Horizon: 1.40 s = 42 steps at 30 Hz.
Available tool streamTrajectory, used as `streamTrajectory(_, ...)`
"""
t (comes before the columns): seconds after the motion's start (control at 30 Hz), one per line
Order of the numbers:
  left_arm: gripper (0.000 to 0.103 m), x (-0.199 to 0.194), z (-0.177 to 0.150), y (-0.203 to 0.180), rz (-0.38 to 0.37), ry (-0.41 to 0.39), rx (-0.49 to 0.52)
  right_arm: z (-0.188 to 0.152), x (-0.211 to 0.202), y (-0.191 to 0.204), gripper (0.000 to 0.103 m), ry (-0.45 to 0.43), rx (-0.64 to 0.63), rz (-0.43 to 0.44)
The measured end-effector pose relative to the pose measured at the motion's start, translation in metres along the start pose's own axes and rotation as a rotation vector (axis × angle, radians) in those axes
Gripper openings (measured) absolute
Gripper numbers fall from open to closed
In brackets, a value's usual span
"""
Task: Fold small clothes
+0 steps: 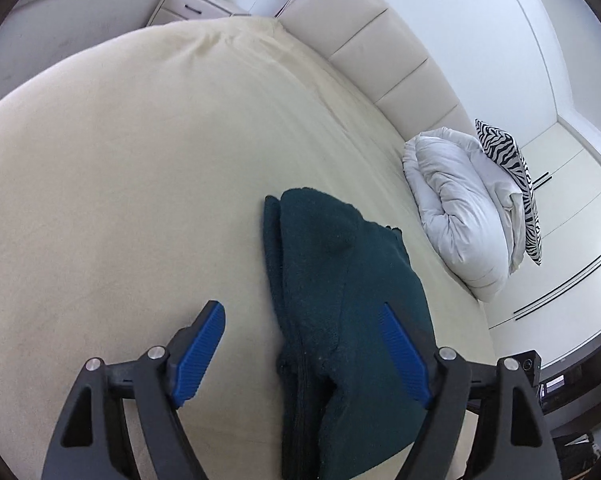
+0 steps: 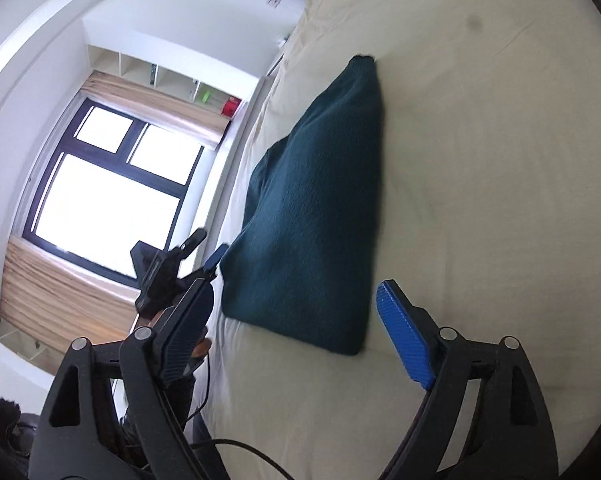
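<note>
The dark green garment (image 1: 340, 300) is seen lying folded on the cream bed (image 1: 120, 180), a long, narrow bundle with its layers stacked along one edge. In the left wrist view the left gripper (image 1: 300, 344) has its blue fingers (image 1: 198, 354) spread wide; the near end of the garment lies between and beneath them, with one finger over the cloth and the other over bare sheet, and neither pad is seen pressing on it. In the right wrist view the right gripper (image 2: 296, 336) is likewise wide open and nothing is held: the near corner of the garment sits just ahead of its fingers (image 2: 404, 336), between them but apart from both. A fold appears to have been laid, so the step in hand is judged to be the release and the setting-up of the next fold. It would be done well if the fingers were lifted clear without dragging the top layer, the loose edges were squared, and the next grip were taken through all layers at the near corners. A white duvet (image 1: 456, 208) and a striped pillow (image 1: 512, 184) lie well beyond the fingers.
</note>
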<state>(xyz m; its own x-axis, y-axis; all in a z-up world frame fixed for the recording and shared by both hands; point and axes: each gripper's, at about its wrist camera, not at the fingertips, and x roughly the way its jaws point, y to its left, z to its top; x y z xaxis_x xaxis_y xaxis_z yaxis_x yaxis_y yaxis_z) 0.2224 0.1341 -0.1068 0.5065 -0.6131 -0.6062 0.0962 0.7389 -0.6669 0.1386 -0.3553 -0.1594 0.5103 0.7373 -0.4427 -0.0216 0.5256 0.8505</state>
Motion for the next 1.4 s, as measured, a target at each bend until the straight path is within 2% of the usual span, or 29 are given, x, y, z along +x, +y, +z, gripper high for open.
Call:
streamTrajectory(0.1,0.081,0.016,0.000,0.004,-0.032,0.058,-0.029,0.017,0.021,-0.003,0.084,0.021,0.027,0.018)
streamTrajectory(0.2,0.079,0.031,0.005,0.002,-0.014,0.093,-0.037,0.028,0.041,-0.014,0.084,0.070,0.066,0.022)
streamTrajectory(0.3,0.076,0.042,0.008,-0.004,-0.025,0.133,-0.027,0.033,0.081,-0.017,0.084,0.089,0.113,0.021)
streamTrajectory(0.33,0.074,0.046,0.008,-0.005,-0.028,0.151,-0.024,0.029,0.072,-0.022,0.083,0.090,0.121,0.032)
streamTrajectory(0.43,0.073,0.056,0.008,-0.006,-0.046,0.182,-0.045,0.036,0.082,-0.020,0.082,0.099,0.124,0.062)
streamTrajectory(0.5,0.072,0.059,0.009,-0.006,-0.059,0.192,-0.065,0.037,0.088,-0.018,0.082,0.117,0.117,0.046)
streamTrajectory(0.6,0.065,0.068,0.010,-0.004,-0.071,0.216,-0.085,0.041,0.096,-0.016,0.082,0.132,0.118,0.040)
streamTrajectory(0.63,0.059,0.071,0.011,-0.002,-0.075,0.223,-0.094,0.040,0.092,-0.016,0.080,0.135,0.121,0.035)
streamTrajectory(0.67,0.049,0.074,0.011,0.001,-0.072,0.227,-0.107,0.040,0.093,-0.016,0.078,0.139,0.123,0.024)
streamTrajectory(0.77,0.034,0.079,0.013,0.010,-0.089,0.238,-0.159,0.042,0.106,-0.012,0.071,0.166,0.112,-0.046)
streamTrajectory(0.8,0.033,0.080,0.013,0.012,-0.097,0.242,-0.165,0.041,0.107,-0.010,0.070,0.174,0.105,-0.061)
streamTrajectory(0.9,0.029,0.079,0.010,0.008,-0.084,0.231,-0.141,0.038,0.107,-0.013,0.057,0.182,0.109,-0.095)
streamTrajectory(1.07,0.025,0.067,0.007,-0.004,-0.068,0.209,-0.134,0.032,0.095,0.003,0.042,0.140,0.059,-0.145)
streamTrajectory(1.23,0.024,0.037,-0.007,-0.034,-0.065,0.189,-0.056,0.022,0.074,0.032,0.037,0.103,0.000,-0.160)
streamTrajectory(1.4,0.024,0.001,-0.041,-0.064,-0.074,0.189,0.029,-0.017,0.035,0.061,0.036,0.081,-0.047,-0.138)
